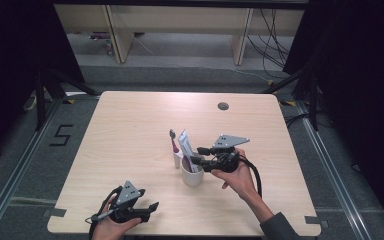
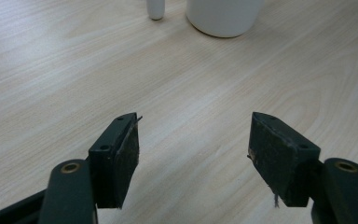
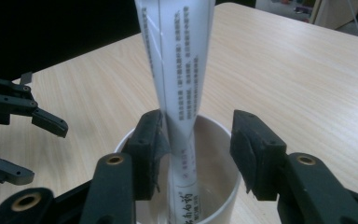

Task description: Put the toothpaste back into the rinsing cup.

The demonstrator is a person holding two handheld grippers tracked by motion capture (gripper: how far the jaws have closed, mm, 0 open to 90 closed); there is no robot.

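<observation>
Between the right tool's (image 3: pixel 193 154) jaws: toothpaste tube (image 3: pixel 179 70) standing in the cup (image 3: pixel 223 198).
Jaws are parting, letting the cup prop it; left tool (image 2: pixel 193 158) is idling open.

The light wooden worktop (image 1: pixel 130 150) has a small round hole (image 1: pixel 223 106) near its far edge. A toothbrush (image 1: pixel 173 141) stands upright in a small white holder (image 1: pixel 178 160) in the middle. On the grey floor at the left, a black number five (image 1: pixel 61 135) is marked. Far behind, wooden furniture legs (image 1: pixel 116 35) and black cables (image 1: pixel 272 40) are visible.
</observation>
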